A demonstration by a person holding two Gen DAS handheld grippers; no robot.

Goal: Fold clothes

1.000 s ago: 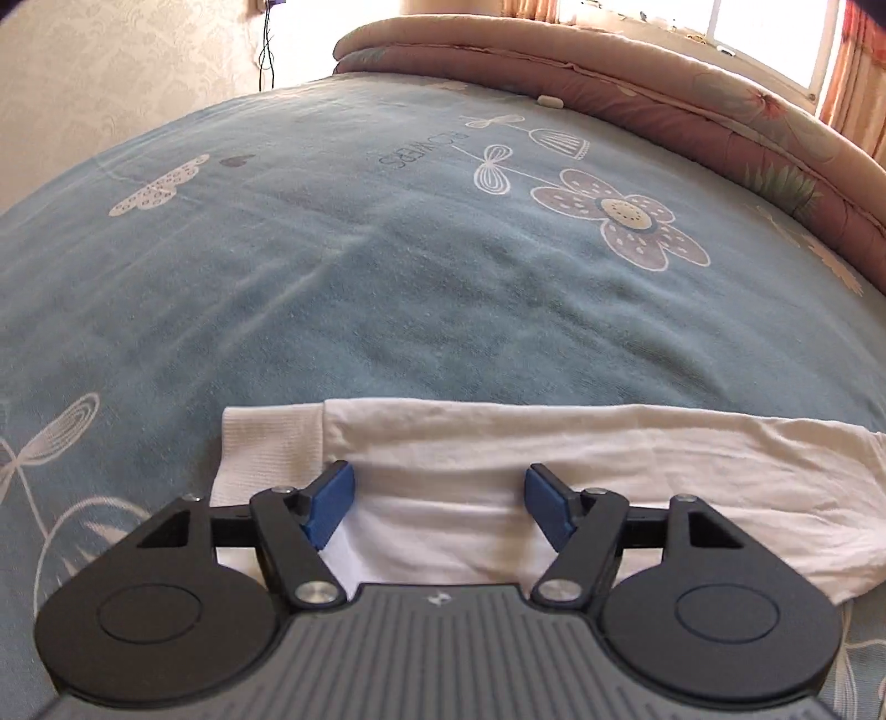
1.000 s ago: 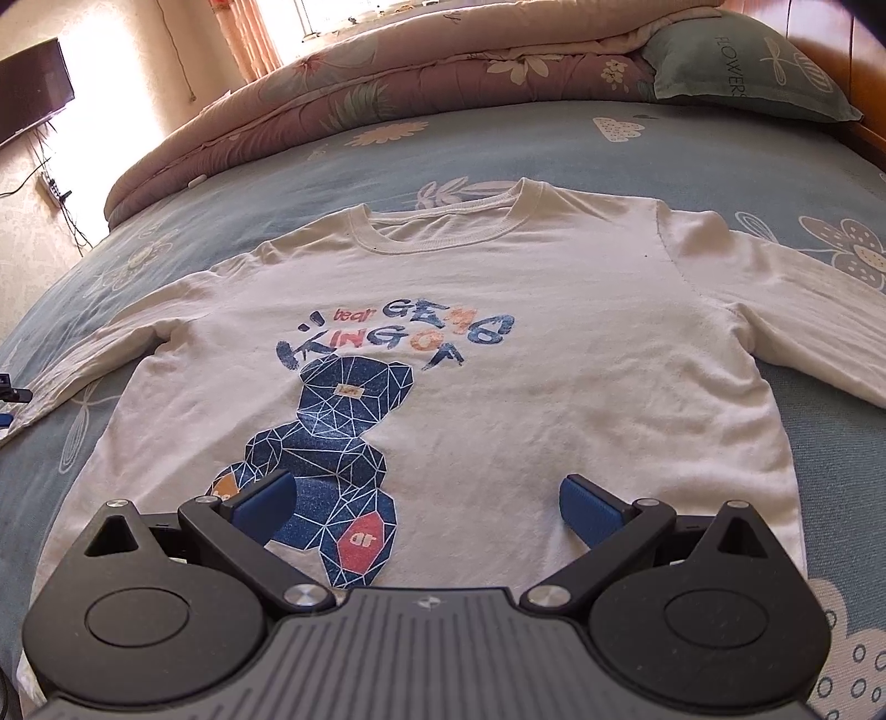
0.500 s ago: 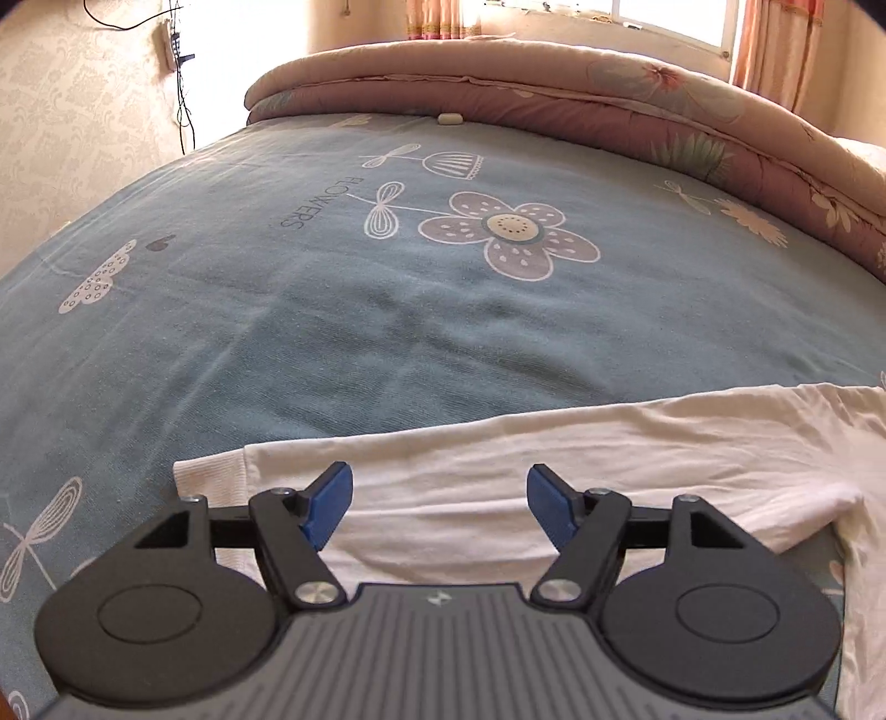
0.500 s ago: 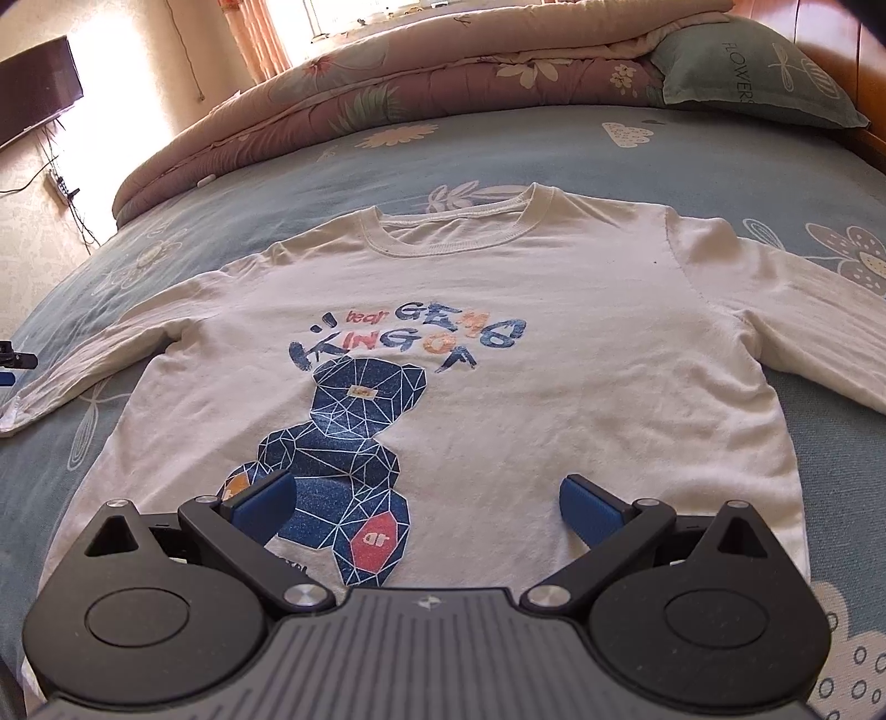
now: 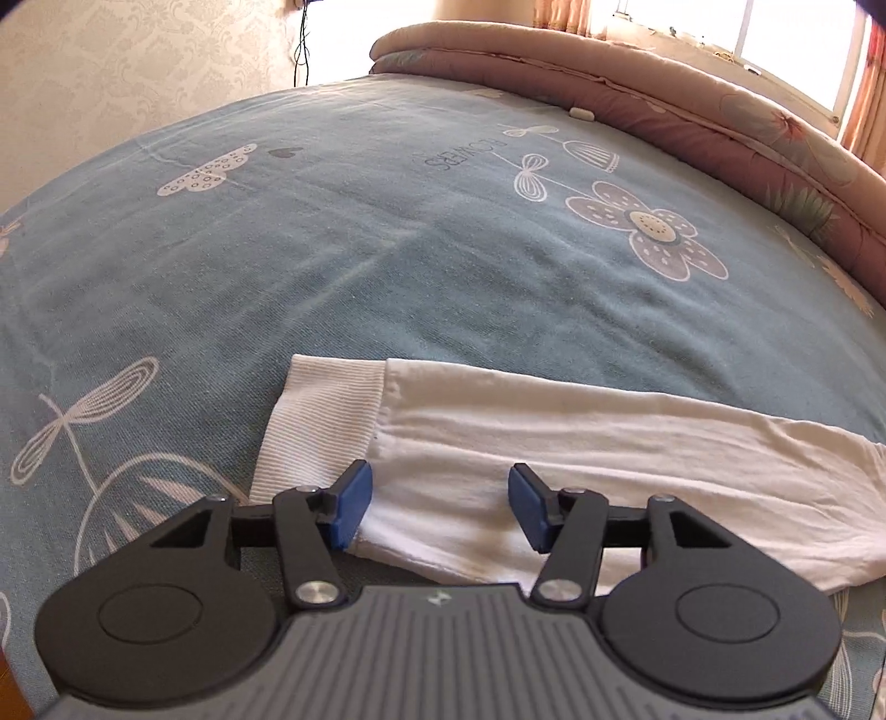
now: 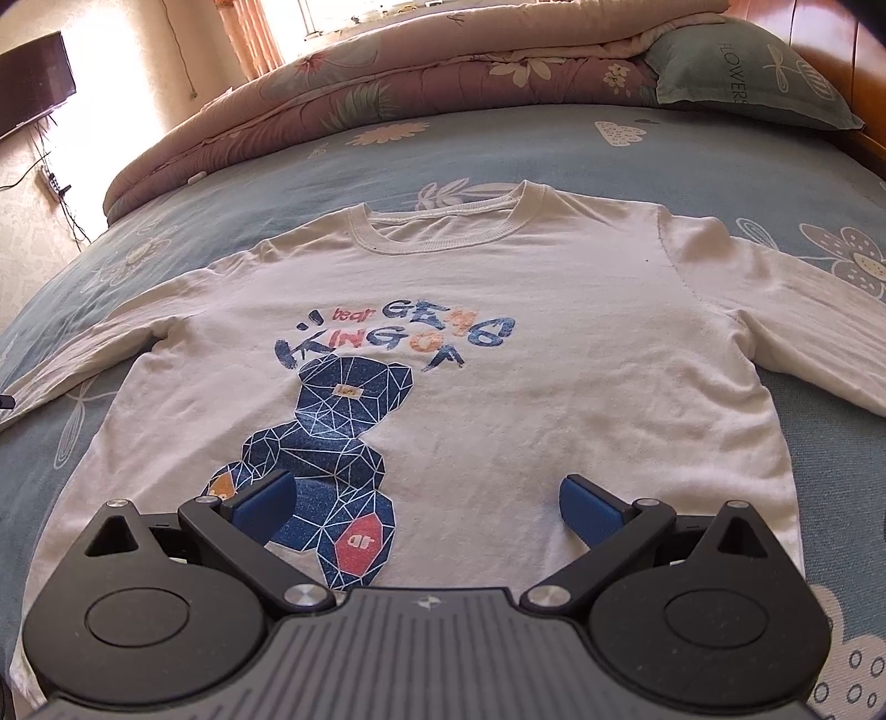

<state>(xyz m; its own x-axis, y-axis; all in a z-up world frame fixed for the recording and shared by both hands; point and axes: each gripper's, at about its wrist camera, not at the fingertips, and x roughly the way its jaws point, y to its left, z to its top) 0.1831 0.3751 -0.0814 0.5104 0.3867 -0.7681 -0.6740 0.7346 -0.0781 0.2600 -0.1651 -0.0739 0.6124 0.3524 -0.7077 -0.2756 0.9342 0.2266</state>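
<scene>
A white long-sleeved shirt [image 6: 554, 387] with a blue bear print [image 6: 332, 432] lies flat, front up, on the blue bedsheet [image 5: 387, 249]. Its sleeves spread out to both sides. In the left wrist view one sleeve [image 5: 581, 443] lies across the sheet, its ribbed cuff [image 5: 321, 421] at the left. My left gripper [image 5: 437, 507] sits low over that sleeve just beside the cuff. Its jaws are closing with sleeve fabric between the blue pads, which still stand apart. My right gripper [image 6: 423, 498] hovers open and wide over the shirt's lower front, holding nothing.
A folded pink floral quilt [image 6: 387, 72] runs along the far side of the bed, with a green pillow [image 6: 736, 72] against the wooden headboard [image 6: 830, 55]. A dark screen [image 6: 33, 83] and hanging cables [image 5: 302, 50] are on the wall.
My left gripper has shifted along the sleeve toward the cuff end and its pads have come closer together around the fabric. The right gripper and the shirt body have stayed put.
</scene>
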